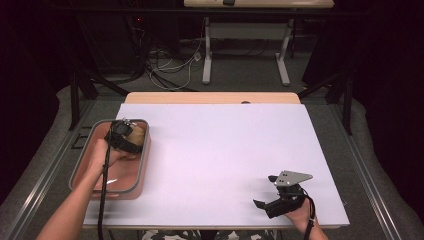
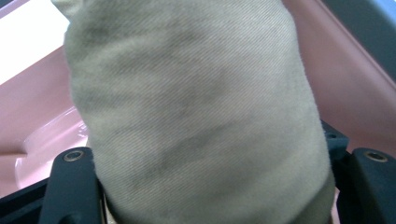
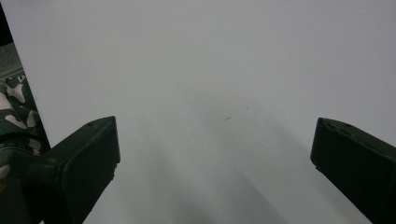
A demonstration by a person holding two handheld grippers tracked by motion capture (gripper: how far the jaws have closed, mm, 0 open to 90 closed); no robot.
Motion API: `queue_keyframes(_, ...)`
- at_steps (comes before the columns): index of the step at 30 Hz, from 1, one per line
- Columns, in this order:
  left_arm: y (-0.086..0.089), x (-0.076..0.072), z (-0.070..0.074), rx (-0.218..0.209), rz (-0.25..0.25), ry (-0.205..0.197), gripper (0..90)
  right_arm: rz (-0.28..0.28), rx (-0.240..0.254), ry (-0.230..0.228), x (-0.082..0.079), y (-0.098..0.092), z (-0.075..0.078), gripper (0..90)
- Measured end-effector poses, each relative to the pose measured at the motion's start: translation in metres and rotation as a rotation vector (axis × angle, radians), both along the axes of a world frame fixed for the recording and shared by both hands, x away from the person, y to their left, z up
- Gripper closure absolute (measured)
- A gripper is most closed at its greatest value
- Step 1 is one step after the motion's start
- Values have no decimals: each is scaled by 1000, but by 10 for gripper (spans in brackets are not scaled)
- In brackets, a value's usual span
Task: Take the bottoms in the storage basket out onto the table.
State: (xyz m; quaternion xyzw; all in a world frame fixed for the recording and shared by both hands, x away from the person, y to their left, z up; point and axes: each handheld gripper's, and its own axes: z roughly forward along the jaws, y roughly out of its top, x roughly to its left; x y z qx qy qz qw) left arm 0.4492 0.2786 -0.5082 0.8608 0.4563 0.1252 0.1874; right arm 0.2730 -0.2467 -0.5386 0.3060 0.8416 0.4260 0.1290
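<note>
A beige cloth bundle [image 2: 196, 116] stands between my left gripper's [image 2: 219, 161] two black jaws, which press against its sides. From above, that left gripper [image 1: 127, 131] reaches into the far end of a pink bin [image 1: 142, 167] with a grey rim, where the cloth [image 1: 139, 135] shows as a tan lump. At the front right of the table my right gripper [image 1: 265, 191] rests low over the white tabletop [image 1: 220, 145], pointing left. Its jaws stand wide apart in the right gripper view, with the right gripper [image 3: 215, 144] holding nothing but bare white surface between them.
The pink bin sits at the table's left edge, partly over the side. A wooden strip [image 1: 210, 97] runs along the table's far edge. Beyond it are floor cables [image 1: 170, 67] and another table's legs [image 1: 207, 60]. Camouflage-patterned fabric [image 3: 16, 116] shows past the front edge.
</note>
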Motion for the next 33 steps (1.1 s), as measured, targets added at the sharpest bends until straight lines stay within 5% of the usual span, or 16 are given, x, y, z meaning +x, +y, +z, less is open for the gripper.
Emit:
queue_keyframes(8,10,-6,6,-45,31,-38,292,5,2,6,1,0,-1,9)
queue_keyframes(33,15,-20,27,-73,58,-108,292,3,-1,6,1,1,-1,10)
